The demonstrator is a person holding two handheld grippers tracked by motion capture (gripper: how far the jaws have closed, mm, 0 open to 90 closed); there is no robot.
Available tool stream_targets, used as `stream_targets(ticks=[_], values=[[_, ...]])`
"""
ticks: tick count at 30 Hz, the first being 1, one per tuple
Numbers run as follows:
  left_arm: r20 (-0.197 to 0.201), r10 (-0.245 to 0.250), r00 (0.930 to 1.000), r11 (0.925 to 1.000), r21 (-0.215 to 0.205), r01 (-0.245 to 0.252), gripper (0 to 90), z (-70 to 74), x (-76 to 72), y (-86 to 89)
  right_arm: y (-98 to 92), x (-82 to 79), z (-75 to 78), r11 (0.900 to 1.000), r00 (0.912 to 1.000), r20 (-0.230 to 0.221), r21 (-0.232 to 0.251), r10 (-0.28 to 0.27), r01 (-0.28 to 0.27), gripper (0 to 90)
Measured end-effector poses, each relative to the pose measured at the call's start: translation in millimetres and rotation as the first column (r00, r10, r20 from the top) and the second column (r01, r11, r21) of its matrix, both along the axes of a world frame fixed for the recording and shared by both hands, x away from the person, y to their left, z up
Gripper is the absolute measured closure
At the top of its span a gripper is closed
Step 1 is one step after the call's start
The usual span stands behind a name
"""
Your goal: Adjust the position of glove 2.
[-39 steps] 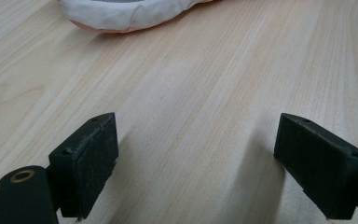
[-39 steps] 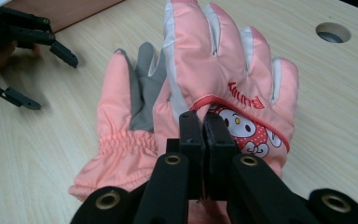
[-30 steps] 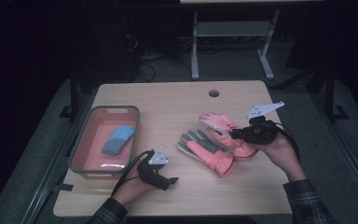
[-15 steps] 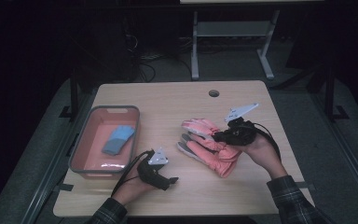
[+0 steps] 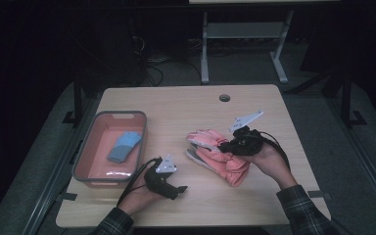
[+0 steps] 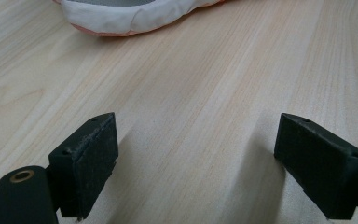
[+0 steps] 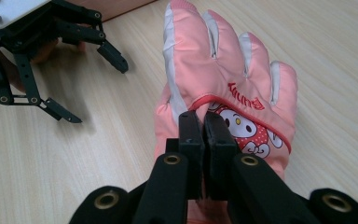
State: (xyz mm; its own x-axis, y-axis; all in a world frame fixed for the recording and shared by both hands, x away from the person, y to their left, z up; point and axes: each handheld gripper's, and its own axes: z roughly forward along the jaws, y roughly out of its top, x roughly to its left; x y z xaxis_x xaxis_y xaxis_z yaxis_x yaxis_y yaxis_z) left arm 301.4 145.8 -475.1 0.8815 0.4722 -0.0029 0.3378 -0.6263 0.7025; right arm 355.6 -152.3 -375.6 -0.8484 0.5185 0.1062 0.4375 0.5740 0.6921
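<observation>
Clamping the pink glove point(image 7: 223, 88) near its cuff, the right hand-held gripper point(image 7: 204, 122) has its jaws pressed together on the fabric; red lettering on the glove reads roughly "BUNNY", seen upside down, above a cartoon face, partly hidden behind the jaws. A second glove point(image 5: 206, 159) lies underneath, grey palm up, mostly covered. Both sit right of centre on the tabletop point(image 5: 186, 105). The left hand-held gripper point(image 6: 200, 154) rests on the wood near the front edge, jaws wide apart and holding nothing; a white glove edge is cut off at the top of its view. A pink bin point(image 5: 90, 147) at left holds a blue cloth point(image 5: 124, 146).
</observation>
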Motion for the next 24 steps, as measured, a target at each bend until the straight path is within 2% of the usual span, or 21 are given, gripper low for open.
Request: stream_targets(ticks=[8, 13, 16, 20, 21, 24], values=[[0.001, 0.0, 1.0, 1.0, -0.002, 0.0, 12.8, -0.1, -0.1, 0.0, 9.0, -0.8, -3.5, 1.0, 0.9997, -0.006, -0.017, 0.025, -0.025, 82.8], [0.002, 0.0, 1.0, 1.0, -0.002, 0.0, 12.9, -0.2, 0.0, 0.1, 9.9, -1.6, -2.6, 1.0, 0.9995, -0.001, 0.003, 0.03, -0.03, 64.1], [0.0, 0.002, 1.0, 1.0, -0.003, -0.002, 12.9, -0.1, -0.2, -0.1, 5.2, -2.6, 3.4, 0.999, 0.9996, 0.018, 0.04, 0.021, -0.022, 56.4], [0.001, 0.003, 1.0, 1.0, -0.004, -0.003, 12.9, -0.2, -0.2, -0.1, 0.4, -2.7, 7.2, 0.998, 0.9995, 0.032, 0.059, 0.007, -0.008, 53.5], [0.002, 0.004, 1.0, 1.0, -0.004, -0.004, 13.0, -0.2, -0.2, -0.1, -4.1, -3.0, 10.0, 0.997, 0.9991, 0.041, 0.076, -0.006, 0.003, 53.2], [0.003, 0.012, 0.9999, 0.9999, -0.007, -0.012, 13.3, -0.4, -0.3, -0.7, -10.2, -3.6, 13.1, 0.996, 0.9986, 0.049, 0.09, -0.022, 0.017, 56.2]])
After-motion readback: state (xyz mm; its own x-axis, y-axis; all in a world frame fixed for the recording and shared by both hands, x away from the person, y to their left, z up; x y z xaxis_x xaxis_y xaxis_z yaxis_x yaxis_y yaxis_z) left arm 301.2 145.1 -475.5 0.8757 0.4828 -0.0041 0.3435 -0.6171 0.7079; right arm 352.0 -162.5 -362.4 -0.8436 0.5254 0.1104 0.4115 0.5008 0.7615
